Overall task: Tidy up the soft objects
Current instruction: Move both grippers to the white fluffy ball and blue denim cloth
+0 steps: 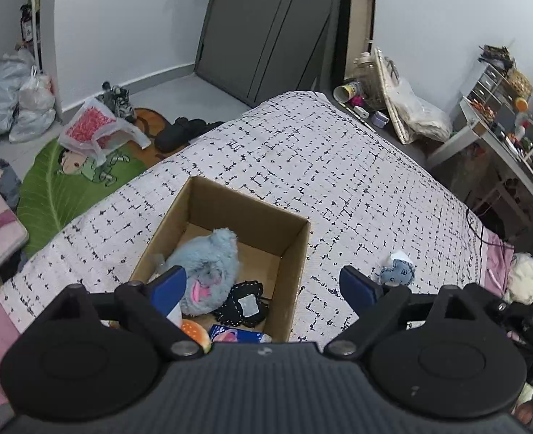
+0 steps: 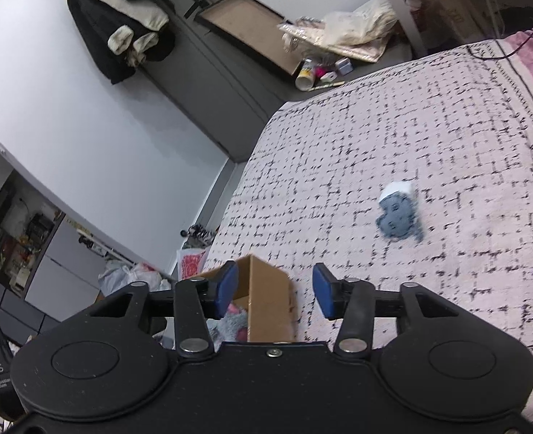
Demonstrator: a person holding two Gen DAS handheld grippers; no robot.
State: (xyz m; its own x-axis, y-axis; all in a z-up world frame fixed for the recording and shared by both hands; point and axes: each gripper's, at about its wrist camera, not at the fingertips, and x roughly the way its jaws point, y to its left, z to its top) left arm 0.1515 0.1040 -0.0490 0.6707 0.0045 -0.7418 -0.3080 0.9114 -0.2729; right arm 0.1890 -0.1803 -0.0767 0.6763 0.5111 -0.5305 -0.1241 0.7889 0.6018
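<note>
An open cardboard box (image 1: pixel 295 242) stands on the patterned bed cover and holds a fluffy blue plush (image 1: pixel 208 271), a black stitched cushion (image 1: pixel 243 303), a burger-shaped toy (image 1: pixel 196 332) and a blue packet (image 1: pixel 235 334). My left gripper (image 1: pixel 263 289) hangs above the box's near end, open wide, with nothing between its blue pads. A small blue-grey plush with a white top (image 1: pixel 396 269) (image 2: pixel 398 215) lies on the cover to the right of the box. My right gripper (image 2: pixel 275 289) is open and empty above the box's corner (image 2: pixel 268 296), left of and nearer than that plush.
The bed cover (image 1: pixel 339 166) stretches beyond the box. Bags (image 1: pixel 20 97), a green leaf rug (image 1: pixel 60 188) and shoes (image 1: pixel 183 132) lie on the floor to the left. A cluttered shelf (image 1: pixel 501 123) stands to the right. A cream plush (image 1: pixel 527 278) lies at the bed's right edge.
</note>
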